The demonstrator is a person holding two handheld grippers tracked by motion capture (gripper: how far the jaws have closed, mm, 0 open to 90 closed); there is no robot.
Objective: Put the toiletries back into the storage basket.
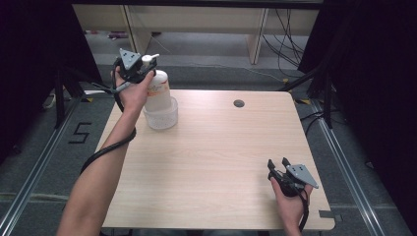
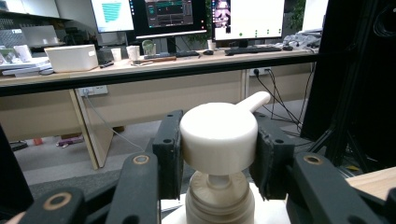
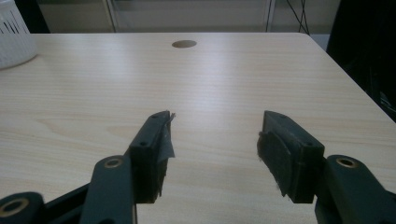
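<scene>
A white pump bottle (image 1: 158,91) with an orange-printed label stands inside a small white perforated basket (image 1: 162,118) at the table's back left. My left gripper (image 1: 142,66) is shut on the bottle's white pump head (image 2: 218,136), one pad on each side, with the spout pointing away to the right. My right gripper (image 1: 278,163) rests low over the table near the front right corner. Its jaws stand open with nothing between them, and the bare wood shows through the gap around my right gripper (image 3: 214,140).
The light wooden table (image 1: 221,162) has a round cable hole (image 1: 239,103) at its back middle. Black curtains flank both sides. A desk with monitors (image 2: 187,16) stands beyond the table, and metal floor rails run along each side.
</scene>
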